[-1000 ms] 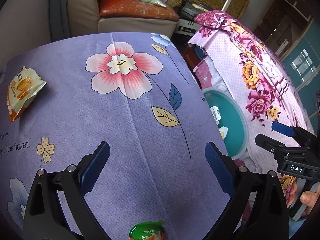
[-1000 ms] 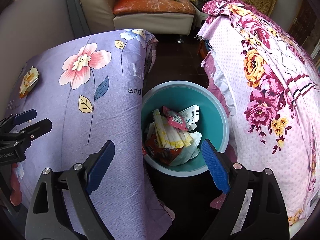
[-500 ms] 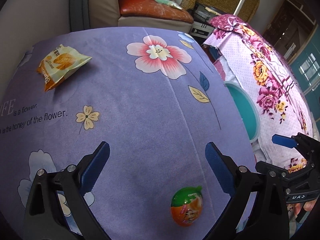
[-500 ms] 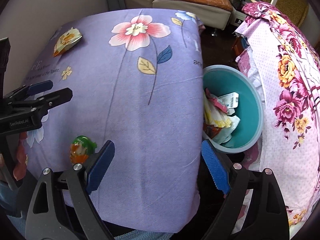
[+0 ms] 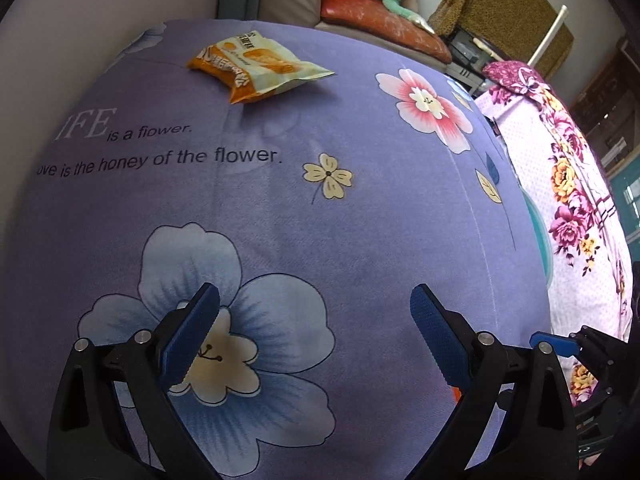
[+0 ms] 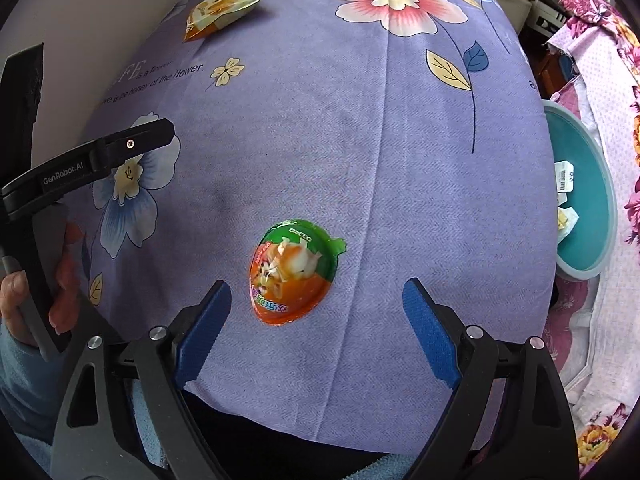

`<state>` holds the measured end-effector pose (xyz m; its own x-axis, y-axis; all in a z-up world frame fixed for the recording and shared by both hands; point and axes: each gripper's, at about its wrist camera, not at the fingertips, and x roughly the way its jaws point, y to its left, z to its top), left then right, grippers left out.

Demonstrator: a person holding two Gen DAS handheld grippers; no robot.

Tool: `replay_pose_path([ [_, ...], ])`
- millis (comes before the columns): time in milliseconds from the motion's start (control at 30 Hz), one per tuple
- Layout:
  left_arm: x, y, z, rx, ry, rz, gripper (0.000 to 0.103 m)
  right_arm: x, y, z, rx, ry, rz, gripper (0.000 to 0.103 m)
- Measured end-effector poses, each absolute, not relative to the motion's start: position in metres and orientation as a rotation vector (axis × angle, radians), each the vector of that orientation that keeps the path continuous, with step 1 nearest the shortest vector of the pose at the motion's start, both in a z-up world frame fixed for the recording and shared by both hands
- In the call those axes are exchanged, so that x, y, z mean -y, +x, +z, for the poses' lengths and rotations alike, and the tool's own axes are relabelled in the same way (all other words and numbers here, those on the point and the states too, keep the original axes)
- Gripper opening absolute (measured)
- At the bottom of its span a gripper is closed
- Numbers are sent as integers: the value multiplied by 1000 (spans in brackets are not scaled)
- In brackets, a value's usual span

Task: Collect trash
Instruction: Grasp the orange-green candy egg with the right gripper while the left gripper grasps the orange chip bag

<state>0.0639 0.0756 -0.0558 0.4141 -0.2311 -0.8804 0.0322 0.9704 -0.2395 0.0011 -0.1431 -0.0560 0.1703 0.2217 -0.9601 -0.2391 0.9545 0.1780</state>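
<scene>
An egg-shaped green and orange snack pack [image 6: 294, 272] lies on the purple flowered tablecloth [image 6: 380, 140] near its front edge. My right gripper [image 6: 316, 300] hovers over it, open, with the pack just beyond the gap between its blue pads and untouched. An orange and cream snack bag [image 5: 260, 68] lies at the table's far side, also seen as the snack bag [image 6: 218, 10] in the right wrist view. My left gripper [image 5: 314, 312] is open over a blue printed flower, nothing between its pads. The teal trash bin [image 6: 588, 200], holding wrappers, stands off the table's right edge.
A bed with a pink flowered cover [image 5: 572, 184] runs along the right beyond the bin. A sofa with an orange cushion [image 5: 380, 12] stands behind the table. A hand [image 6: 24, 300] holds the left gripper's handle at the left of the right wrist view.
Both grippers have swung left from the bin side to over the table. The egg-shaped pack has come in front of the right gripper; the snack bag has come nearer the left gripper's line.
</scene>
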Motion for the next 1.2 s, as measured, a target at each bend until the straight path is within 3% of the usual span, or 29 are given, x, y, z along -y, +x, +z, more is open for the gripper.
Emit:
replay_pose_path([
  [100, -85, 63, -57, -1135, -211, -151, 96, 133, -1, -60, -1357, -49, 324, 82],
  [200, -90, 63, -58, -1137, -229, -141, 96, 123, -1, -64, -1353, -93, 319, 74],
  [267, -92, 63, -59, -1136, -234, -137, 96, 118, 0, -68, -1356, -114, 315, 64],
  [367, -92, 64, -59, -1136, -234, -136, 96, 111, 1, -74, -1367, -131, 320, 61],
  [467, -91, 67, -61, -1139, -233, -132, 96, 106, 3, -77, -1361, -148, 329, 44],
  [900, -85, 102, -68, -1164, -233, -105, 96, 115, 62, -52, -1285, -117, 332, 44],
  [1200, -102, 173, -62, -1156, -286, -35, 96, 124, 125, -54, -1260, -94, 329, 44],
])
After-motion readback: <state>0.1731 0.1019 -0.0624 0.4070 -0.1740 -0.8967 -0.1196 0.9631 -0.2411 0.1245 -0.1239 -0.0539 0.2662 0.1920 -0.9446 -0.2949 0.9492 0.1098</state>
